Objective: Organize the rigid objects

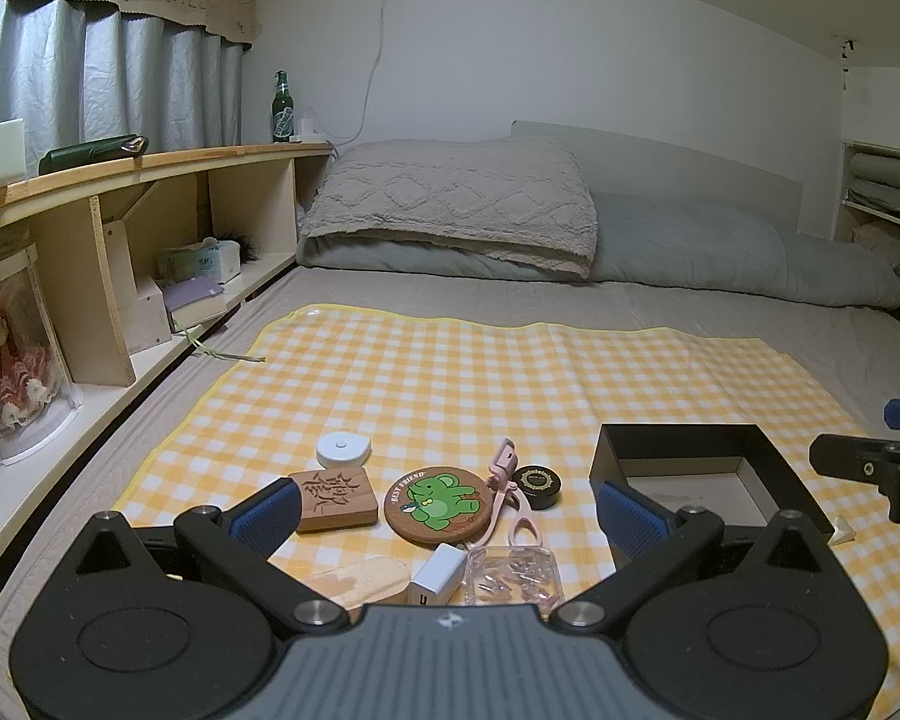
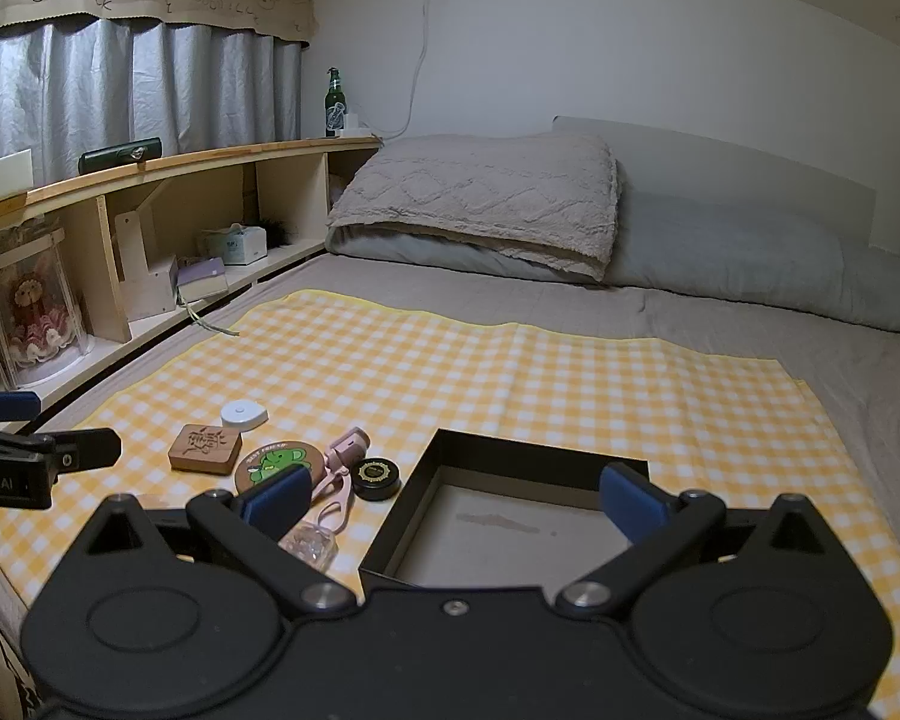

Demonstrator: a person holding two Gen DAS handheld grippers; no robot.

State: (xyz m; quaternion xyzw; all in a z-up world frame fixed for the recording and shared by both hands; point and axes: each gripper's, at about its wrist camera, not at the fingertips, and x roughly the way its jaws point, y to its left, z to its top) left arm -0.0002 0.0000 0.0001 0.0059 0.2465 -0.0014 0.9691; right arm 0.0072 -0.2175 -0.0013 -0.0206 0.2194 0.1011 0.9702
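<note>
Left wrist view: left gripper [image 1: 447, 513], jaws spread, empty.
Cluster: elephant coaster [image 1: 433, 502], wooden block [image 1: 334, 499], pink eyelash curler [image 1: 511, 495], just ahead on gingham cloth [image 1: 510, 372].
Right gripper [image 2: 453, 501]: jaws spread, over empty black box [image 2: 510, 516].
Nearer arm: left.

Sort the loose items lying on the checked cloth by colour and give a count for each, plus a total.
White: 2, round white plastic puck, white charger block
Wood/cork brown: 3, carved wooden block, round cork coaster, pale wooden piece
Pink: 1, pink eyelash curler
Black: 1, round black tin
Clear: 1, clear plastic case
Total: 8
</note>
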